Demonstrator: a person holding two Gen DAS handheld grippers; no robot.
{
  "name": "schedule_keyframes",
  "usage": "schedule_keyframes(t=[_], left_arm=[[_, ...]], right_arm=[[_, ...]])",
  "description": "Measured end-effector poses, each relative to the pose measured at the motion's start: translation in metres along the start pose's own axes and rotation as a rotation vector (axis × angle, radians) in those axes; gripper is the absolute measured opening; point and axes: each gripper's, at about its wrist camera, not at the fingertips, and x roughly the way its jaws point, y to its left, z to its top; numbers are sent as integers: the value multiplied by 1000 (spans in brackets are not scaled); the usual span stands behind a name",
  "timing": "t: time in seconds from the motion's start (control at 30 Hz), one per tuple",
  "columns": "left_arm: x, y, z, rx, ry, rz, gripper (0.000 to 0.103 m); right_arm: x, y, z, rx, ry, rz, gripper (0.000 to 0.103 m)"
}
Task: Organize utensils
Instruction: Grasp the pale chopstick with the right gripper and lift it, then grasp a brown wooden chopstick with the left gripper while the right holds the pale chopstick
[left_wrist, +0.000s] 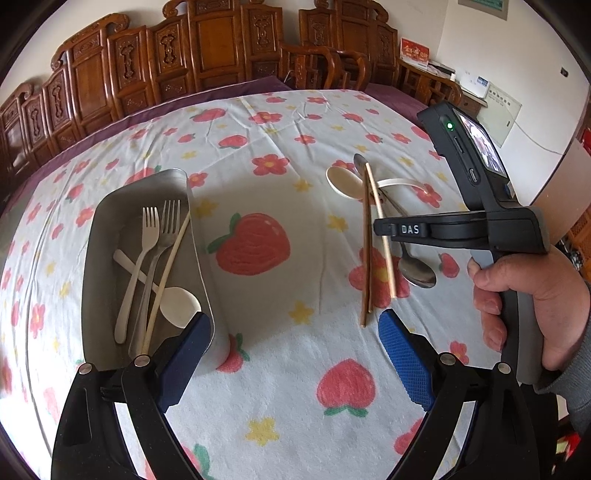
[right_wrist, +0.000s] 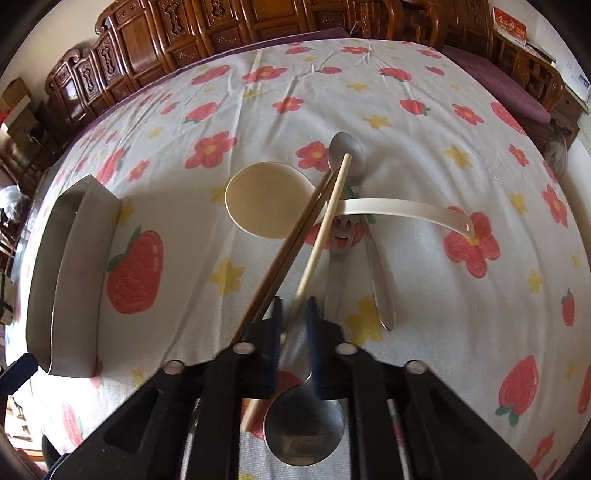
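A metal tray at the left holds two forks, a white spoon and a pale chopstick. My left gripper hangs open over the cloth beside it, holding nothing. To the right lies a pile: a white ladle spoon, brown chopsticks, a pale chopstick and metal spoons. My right gripper points steeply down at the pile's near end. Its jaws are almost together on the pale chopstick, and a spoon handle runs alongside between the pads. From the left wrist, the right gripper sits over that chopstick.
A flowered cloth covers the table. Carved wooden chairs line the far edge. A person's hand grips the right tool's handle. The tray stands left of the pile with bare cloth between them.
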Motion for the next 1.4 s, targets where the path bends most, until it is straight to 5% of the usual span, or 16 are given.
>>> schedule_keyframes(t=[0.6,0.97,1.4], left_arm=[[53,-41,18,66,45,-17,88],[82,-55,18,119,108,13,70],[94,-55,20,138,130,30,64]], right_arm=[[-74,-34,-11,39,-135,122,6],[-87,-59,-28,44,-161,137,6],[-86,-56,-36,21,-161,155,6]])
